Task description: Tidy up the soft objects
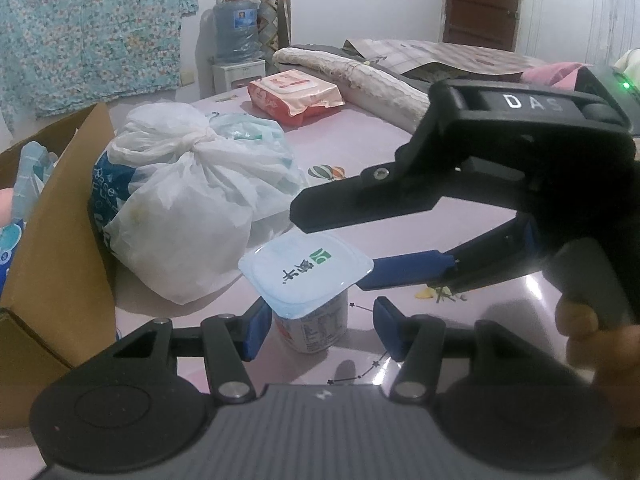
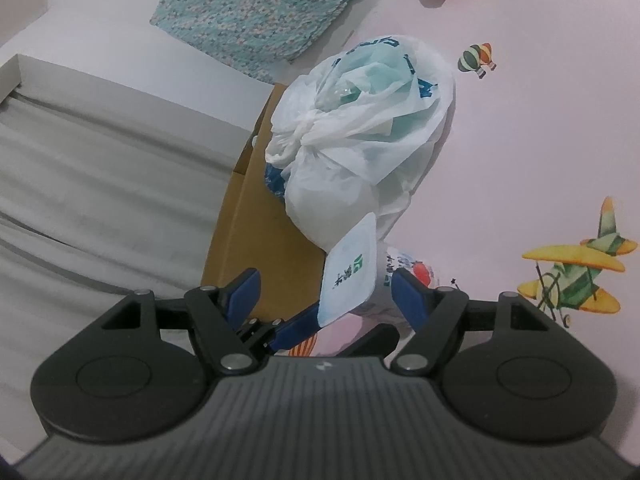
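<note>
While both tools converge on the yogurt cup (image 1: 310, 300), note their states: your left gripper (image 1: 316, 326) stands released, its blue pads flanking the cup's body with a gap on either side, and your right gripper (image 1: 332, 244) reaches in from the right, one finger above the foil lid and one below its rim — also released, no pad pressing. From the right wrist view the cup (image 2: 352, 268) lies between the right gripper's (image 2: 324, 292) fingers, lid turned edge-on. Judged from this, only one tool should take it: close on the rigid wall below the rim, not on the thin lid, which would likely buckle. Just beyond the cup sits the tied plastic bag (image 1: 180, 216), nearly touching it; left of that rises the cardboard box (image 1: 52, 248) flap — clear its edge by lifting first. Open bedsheet (image 1: 400, 152) lies ahead and to the right.
</note>
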A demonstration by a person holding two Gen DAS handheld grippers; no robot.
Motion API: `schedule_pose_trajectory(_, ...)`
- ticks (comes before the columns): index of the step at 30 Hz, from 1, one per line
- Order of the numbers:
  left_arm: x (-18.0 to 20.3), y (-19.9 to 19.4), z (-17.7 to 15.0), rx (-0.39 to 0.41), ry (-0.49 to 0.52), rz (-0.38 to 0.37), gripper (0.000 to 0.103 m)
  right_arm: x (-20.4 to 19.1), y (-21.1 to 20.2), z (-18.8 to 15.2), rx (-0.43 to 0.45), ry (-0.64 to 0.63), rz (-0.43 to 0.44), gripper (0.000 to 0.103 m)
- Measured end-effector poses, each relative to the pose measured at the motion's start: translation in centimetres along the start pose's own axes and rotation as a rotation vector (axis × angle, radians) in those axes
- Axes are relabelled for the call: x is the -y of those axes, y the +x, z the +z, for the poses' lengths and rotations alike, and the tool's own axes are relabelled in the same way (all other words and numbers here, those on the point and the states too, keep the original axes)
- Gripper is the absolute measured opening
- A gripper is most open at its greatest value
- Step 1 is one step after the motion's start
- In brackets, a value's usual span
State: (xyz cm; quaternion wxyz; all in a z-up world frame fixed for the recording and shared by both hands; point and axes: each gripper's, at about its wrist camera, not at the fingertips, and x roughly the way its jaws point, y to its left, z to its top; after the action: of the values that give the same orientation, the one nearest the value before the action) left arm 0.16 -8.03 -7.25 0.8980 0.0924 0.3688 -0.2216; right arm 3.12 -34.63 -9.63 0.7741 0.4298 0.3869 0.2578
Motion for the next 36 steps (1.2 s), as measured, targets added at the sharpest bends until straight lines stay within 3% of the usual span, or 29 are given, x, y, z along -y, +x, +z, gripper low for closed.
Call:
schedule_pose_trajectory(17,-0.3,0.6,-0.4,-0.011,0.004,0.014,0.058,0.6,-0.6,0.0,0.021,0.001,-0.028,0.073)
schedule_pose_trajectory(22,-0.3,1.1,-0.4,-0.035,0.019,0.012,0.07,0.8,-0.6,0.2,0.033,-0.01,-0.049,0.073)
schedule_pose_trajectory(30,0.3,2.4,0.0,-0.052,0.057,0.023,0.07,0.8,0.2,0.6,0.046,-0.06,-0.1,0.073)
schedule_pose_trajectory(36,0.0,2.7,0.4,-0.042,0.022,0.031,0.067,0.6,1.4,0.9,0.014,-0.098,-0.117,0.064)
